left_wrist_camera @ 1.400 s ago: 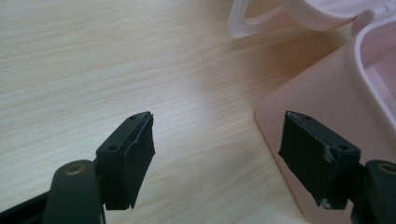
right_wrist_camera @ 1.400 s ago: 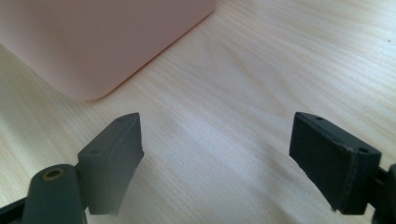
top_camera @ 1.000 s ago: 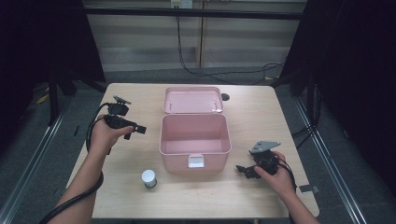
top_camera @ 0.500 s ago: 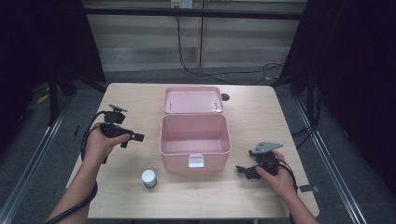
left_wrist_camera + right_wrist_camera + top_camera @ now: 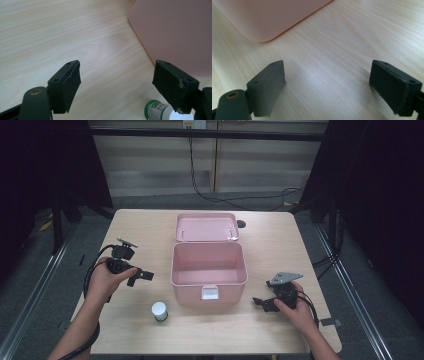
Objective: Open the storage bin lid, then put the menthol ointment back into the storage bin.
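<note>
Left claw (image 5: 142,276) spread, empty, tilted down toward small jar (image 5: 159,310) – jar stands on desk (image 5: 140,227) near front-left corner of pink box (image 5: 209,270). Box lid open, likely ready to receive jar. Right claw (image 5: 262,303) spread, empty, waits beside box.

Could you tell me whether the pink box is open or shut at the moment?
Open: the pink box shows its empty inside in the high view, and its lid lies flat behind it.
</note>
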{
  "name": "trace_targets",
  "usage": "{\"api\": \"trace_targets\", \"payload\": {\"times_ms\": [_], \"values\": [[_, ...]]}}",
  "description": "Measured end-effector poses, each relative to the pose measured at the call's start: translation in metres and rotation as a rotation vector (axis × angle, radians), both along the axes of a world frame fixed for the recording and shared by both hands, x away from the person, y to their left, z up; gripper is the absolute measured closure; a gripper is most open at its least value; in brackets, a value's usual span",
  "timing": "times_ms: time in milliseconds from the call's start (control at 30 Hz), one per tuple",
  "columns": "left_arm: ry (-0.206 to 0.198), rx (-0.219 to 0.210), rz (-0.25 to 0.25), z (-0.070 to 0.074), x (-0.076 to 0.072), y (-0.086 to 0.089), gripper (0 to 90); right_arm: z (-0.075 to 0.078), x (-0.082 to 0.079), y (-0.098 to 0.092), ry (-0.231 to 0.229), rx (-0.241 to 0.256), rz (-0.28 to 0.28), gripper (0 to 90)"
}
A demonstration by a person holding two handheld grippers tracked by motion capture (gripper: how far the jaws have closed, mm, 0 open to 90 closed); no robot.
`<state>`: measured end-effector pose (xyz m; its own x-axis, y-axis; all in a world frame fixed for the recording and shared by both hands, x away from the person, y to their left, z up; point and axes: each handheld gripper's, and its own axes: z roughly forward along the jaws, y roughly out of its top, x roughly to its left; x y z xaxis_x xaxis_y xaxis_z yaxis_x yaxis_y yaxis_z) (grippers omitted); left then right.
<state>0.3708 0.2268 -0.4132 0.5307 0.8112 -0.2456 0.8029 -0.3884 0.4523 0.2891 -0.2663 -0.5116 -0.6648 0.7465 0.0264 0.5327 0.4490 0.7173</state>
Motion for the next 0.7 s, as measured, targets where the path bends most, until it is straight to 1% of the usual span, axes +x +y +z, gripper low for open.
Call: {"api": "trace_targets", "payload": {"times_ms": [33, 67, 100, 167, 200, 233, 267, 300, 367, 400, 433, 467, 500, 533, 633, 667, 700], "values": [[0.004, 0.003, -0.009, 0.0, -0.001, 0.0, 21.8, 0.0, 0.0, 0.0, 0.0, 0.0, 0.0, 12.6], [0.007, 0.006, -0.005, 0.0, -0.002, -0.001, 21.9, 0.0, 0.0, 0.0, 0.0, 0.001, 0.0, 12.5], [0.01, 0.013, -0.019, 0.0, -0.003, 0.0, 21.9, 0.0, 0.0, 0.0, 0.0, 0.0, 0.0, 12.5], [0.012, 0.009, -0.02, 0.001, -0.005, -0.002, 22.0, 0.0, 0.0, 0.0, 0.0, 0.0, 0.0, 12.6], [0.019, 0.017, -0.038, 0.001, -0.005, -0.001, 22.1, 0.0, 0.0, 0.0, 0.0, 0.0, 0.0, 12.5], [0.021, 0.011, -0.029, 0.001, -0.006, -0.002, 22.1, 0.0, 0.0, 0.0, 0.0, 0.0, 0.0, 12.5], [0.029, 0.022, -0.039, 0.001, -0.006, -0.002, 22.1, 0.0, 0.0, 0.0, 0.0, 0.0, 0.0, 12.5], [0.029, 0.028, -0.046, 0.001, -0.006, -0.002, 22.1, 0.0, 0.0, 0.0, 0.0, 0.0, 0.0, 12.6], [0.034, 0.031, -0.041, 0.001, -0.008, -0.003, 22.2, 0.0, 0.0, 0.0, 0.0, 0.0, 0.0, 12.5], [0.035, 0.037, -0.056, 0.001, -0.008, -0.002, 22.2, 0.0, 0.0, 0.0, 0.0, 0.0, 0.0, 12.5], [0.039, 0.03, -0.052, 0.001, -0.009, -0.003, 22.5, 0.0, 0.0, 0.0, 0.0, 0.0, 0.0, 12.6], [0.042, 0.033, -0.055, 0.002, -0.009, -0.003, 22.5, 0.0, 0.0, 0.0, 0.0, 0.0, 0.0, 12.5], [0.039, 0.03, -0.056, 0.002, -0.01, -0.004, 22.5, 0.0, 0.0, 0.0, 0.0, 0.0, 0.0, 12.5], [0.044, 0.04, -0.072, 0.003, -0.011, -0.005, 22.6, 0.0, 0.0, 0.0, -0.001, 0.0, 0.0, 12.5], [0.052, 0.037, -0.081, 0.003, -0.013, -0.007, 22.8, 0.0, 0.0, 0.0, 0.0, 0.0, 0.0, 12.5], [0.056, 0.03, -0.077, 0.002, -0.014, -0.008, 22.8, 0.0, 0.0, 0.0, 0.0, 0.0, 0.0, 12.5], [0.058, 0.038, -0.09, 0.003, -0.015, -0.008, 22.8, 0.0, 0.0, 0.0, -0.001, 0.0, 0.0, 12.5]]}}
